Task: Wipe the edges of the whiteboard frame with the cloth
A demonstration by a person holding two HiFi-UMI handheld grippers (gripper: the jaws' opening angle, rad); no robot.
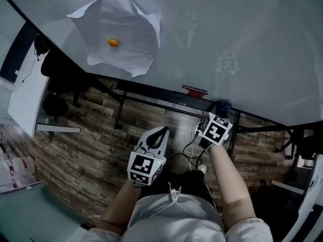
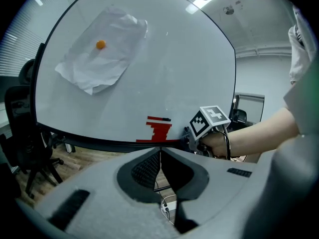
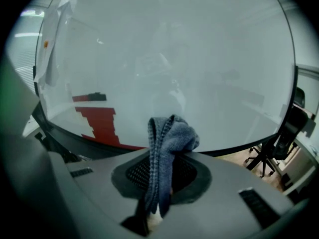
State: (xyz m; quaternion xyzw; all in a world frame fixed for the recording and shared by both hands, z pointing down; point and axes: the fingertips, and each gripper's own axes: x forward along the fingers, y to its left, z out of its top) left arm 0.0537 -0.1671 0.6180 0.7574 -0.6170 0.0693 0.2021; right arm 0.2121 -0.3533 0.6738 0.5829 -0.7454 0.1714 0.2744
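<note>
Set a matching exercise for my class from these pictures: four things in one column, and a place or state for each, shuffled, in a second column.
Things
1. cloth
2. sheet of paper
3. orange magnet
4. left gripper

Places or states
A. jaws together, nothing between them
B. on the middle of the sheet
C. crumpled, flat against the whiteboard
D. clamped in the right gripper

Pairs: 1-D, 2-C, 3-B, 4-A

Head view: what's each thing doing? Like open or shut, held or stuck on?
Left hand-held gripper: shut, nothing in it.
Right hand-held gripper: shut on the cloth.
Cloth: bunched up, pinched between the jaws, by the bottom edge of the whiteboard.
Paper sheet: wrinkled, stuck on the whiteboard.
Orange magnet: on the paper sheet, holding it up.
</note>
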